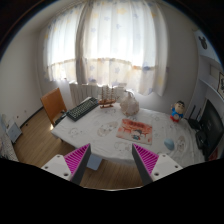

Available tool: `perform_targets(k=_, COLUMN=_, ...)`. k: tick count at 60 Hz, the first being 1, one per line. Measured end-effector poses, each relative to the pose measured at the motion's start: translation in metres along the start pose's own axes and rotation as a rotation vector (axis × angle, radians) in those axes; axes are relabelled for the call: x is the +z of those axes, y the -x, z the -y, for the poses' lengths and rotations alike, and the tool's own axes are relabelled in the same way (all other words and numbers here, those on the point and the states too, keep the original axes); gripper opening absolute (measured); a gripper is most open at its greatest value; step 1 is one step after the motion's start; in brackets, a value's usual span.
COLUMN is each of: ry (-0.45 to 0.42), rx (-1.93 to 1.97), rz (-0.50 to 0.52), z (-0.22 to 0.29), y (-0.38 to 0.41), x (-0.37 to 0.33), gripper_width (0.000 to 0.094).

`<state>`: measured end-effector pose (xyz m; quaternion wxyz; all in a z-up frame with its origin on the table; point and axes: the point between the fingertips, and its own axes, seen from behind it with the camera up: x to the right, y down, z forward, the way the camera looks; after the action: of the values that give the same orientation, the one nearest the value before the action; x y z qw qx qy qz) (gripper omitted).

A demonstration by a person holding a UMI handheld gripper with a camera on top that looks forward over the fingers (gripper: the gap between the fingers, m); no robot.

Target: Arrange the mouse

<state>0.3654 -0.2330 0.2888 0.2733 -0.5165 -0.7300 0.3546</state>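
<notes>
My gripper (111, 155) is open and empty, its two magenta pads (76, 160) wide apart. It hovers well back from a table with a white cloth (100, 135). A black keyboard (82, 108) lies on the table's left part. I cannot make out a mouse on the table from here. Only wooden floor shows between the fingers.
On the table are a colourful magazine (135, 128), a white rounded object (129, 102), a small model (105, 97) and a doll (177, 110). A wooden chair (52, 103) stands at the table's left. A grey-blue box (93, 160) sits by the left finger. Curtains (110, 40) hang behind.
</notes>
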Motion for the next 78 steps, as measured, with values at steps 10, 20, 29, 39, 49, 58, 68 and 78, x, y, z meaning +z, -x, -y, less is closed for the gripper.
perform_targets(k=10, ry=0.039, rx=0.061, rz=-0.116, z=-0.035, y=-0.073, x=0.014, gripper_width=0.085)
perform_targets(k=20, ry=0.044, rx=0.091, rz=-0.23, z=-0.063, y=-0.146, x=0.02, gripper_width=0.0853)
perform_targets(k=29, ry=0.041, rx=0.095, rz=-0.315, z=-0.089, y=-0.205, x=0.031, gripper_width=0.0852)
perform_targets(k=39, ry=0.018, rx=0.125, rz=-0.36, z=-0.11, y=-0.26, x=0.051, gripper_width=0.0853)
perform_targets(k=49, ry=-0.02, rx=0.143, rz=-0.371, z=-0.123, y=-0.304, x=0.085, gripper_width=0.0854)
perform_targets(k=58, ry=-0.071, rx=0.12, rz=-0.358, z=-0.131, y=-0.344, x=0.129, gripper_width=0.0852)
perform_targets(k=68, ry=-0.079, rx=0.127, rz=-0.339, z=-0.146, y=-0.385, x=0.19, gripper_width=0.0852)
perform_targets(k=78, ry=-0.064, rx=0.143, rz=-0.291, z=-0.157, y=-0.41, x=0.247, gripper_width=0.0853)
